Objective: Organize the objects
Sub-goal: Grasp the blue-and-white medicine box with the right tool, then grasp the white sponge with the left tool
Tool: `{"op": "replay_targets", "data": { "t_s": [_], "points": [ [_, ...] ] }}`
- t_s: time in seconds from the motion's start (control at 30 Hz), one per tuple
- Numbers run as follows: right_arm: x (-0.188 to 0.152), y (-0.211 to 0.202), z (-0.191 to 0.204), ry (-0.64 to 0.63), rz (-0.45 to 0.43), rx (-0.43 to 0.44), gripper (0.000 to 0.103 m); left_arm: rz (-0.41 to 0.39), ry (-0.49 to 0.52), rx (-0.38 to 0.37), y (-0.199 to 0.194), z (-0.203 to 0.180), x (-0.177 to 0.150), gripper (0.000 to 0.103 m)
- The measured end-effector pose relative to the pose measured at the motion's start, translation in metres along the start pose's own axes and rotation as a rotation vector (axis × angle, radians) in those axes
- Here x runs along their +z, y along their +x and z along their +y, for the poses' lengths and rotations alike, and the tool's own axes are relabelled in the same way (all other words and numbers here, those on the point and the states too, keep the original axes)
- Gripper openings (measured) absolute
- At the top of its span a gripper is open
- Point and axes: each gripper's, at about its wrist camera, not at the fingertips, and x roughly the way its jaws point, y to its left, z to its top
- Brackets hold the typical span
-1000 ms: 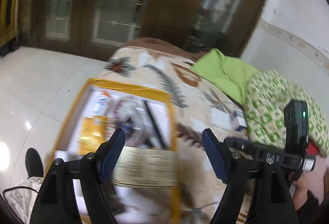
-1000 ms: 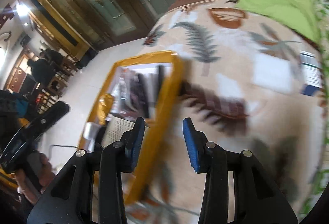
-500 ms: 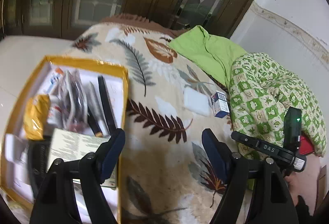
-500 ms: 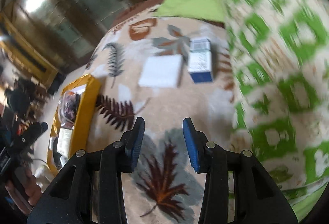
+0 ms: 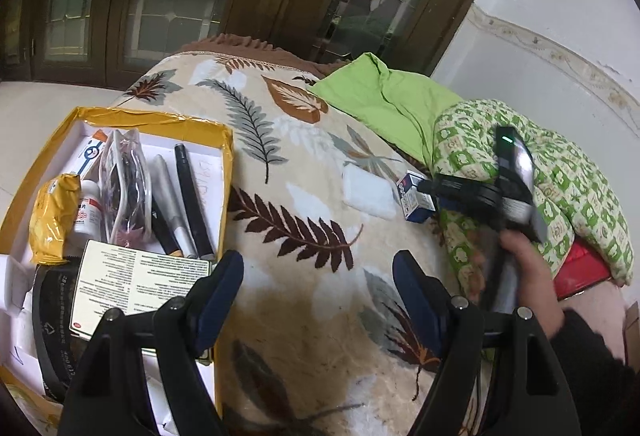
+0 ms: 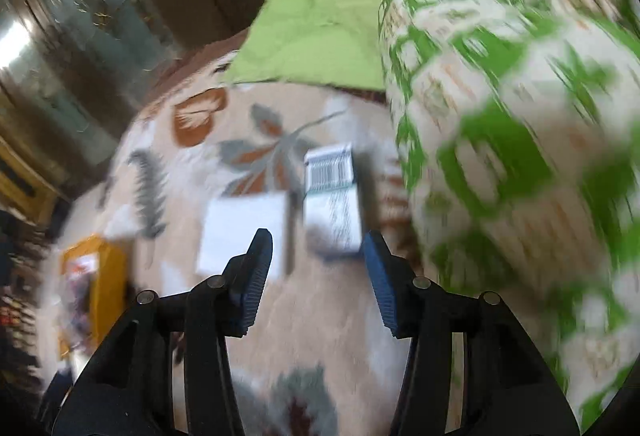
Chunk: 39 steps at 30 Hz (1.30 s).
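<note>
Right gripper (image 6: 316, 268) jaws apart, empty, just short of small white-and-blue carton (image 6: 331, 204) lying on leaf-print blanket (image 6: 320, 324) beside green-patterned quilt (image 6: 500, 116). Advice: centre carton between pads, avoid flat white pad (image 6: 240, 228). Left gripper (image 5: 318, 288) agape, idle.

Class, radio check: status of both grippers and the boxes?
Left gripper open, empty. Right gripper open, nearing small blue-and-white carton. Flat white square box beside it. Green patterned quilt crowding right.

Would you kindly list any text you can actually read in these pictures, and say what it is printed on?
None reads with certainty.
Leaflet in the yellow box: dense print, too small.
White bottle: red label, too small.
Small blue and white carton: barcode and print, blurred.
Box floor: faint handwriting, illegible.
</note>
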Motion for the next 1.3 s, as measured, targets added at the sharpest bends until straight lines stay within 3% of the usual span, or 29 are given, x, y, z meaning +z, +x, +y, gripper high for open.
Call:
{"op": "replay_targets", "data": {
  "t_s": [0.07, 0.17, 0.27, 0.33, 0.47, 0.57, 0.67, 0.9, 1.3],
  "points": [
    [0.010, 0.017, 0.008, -0.069, 0.016, -0.066, 0.048, 0.002, 0.006, -0.012, 0.001, -0.002, 0.000, 0.077],
    [0.014, 0.034, 0.000, -0.038, 0.065, -0.031, 0.048, 0.009, 0.020, -0.007, 0.003, -0.005, -0.001, 0.077],
    [0.008, 0.037, 0.001, -0.086, 0.071, -0.033, 0.048, 0.014, 0.027, -0.004, 0.003, -0.007, -0.002, 0.077],
    [0.004, 0.034, -0.003, -0.069, 0.067, 0.024, 0.039, 0.012, 0.044, 0.005, 0.003, -0.010, -0.002, 0.077],
    [-0.008, 0.023, -0.006, -0.056, 0.074, 0.121, 0.037, 0.041, 0.086, 0.017, 0.008, -0.021, 0.003, 0.077],
    [-0.026, 0.009, -0.010, -0.026, 0.065, 0.188, 0.037, 0.082, 0.094, -0.019, 0.020, -0.030, 0.012, 0.077],
    [-0.051, -0.007, -0.019, -0.012, 0.042, 0.241, 0.037, 0.123, 0.094, -0.033, 0.045, -0.041, 0.031, 0.077],
    [-0.094, -0.038, -0.025, -0.122, -0.087, 0.243, 0.037, 0.180, 0.080, -0.020, 0.122, -0.048, 0.053, 0.077],
    [-0.132, -0.050, -0.031, -0.164, -0.033, 0.234, 0.034, 0.321, -0.065, -0.008, 0.222, -0.041, 0.074, 0.080]
  ]
}}
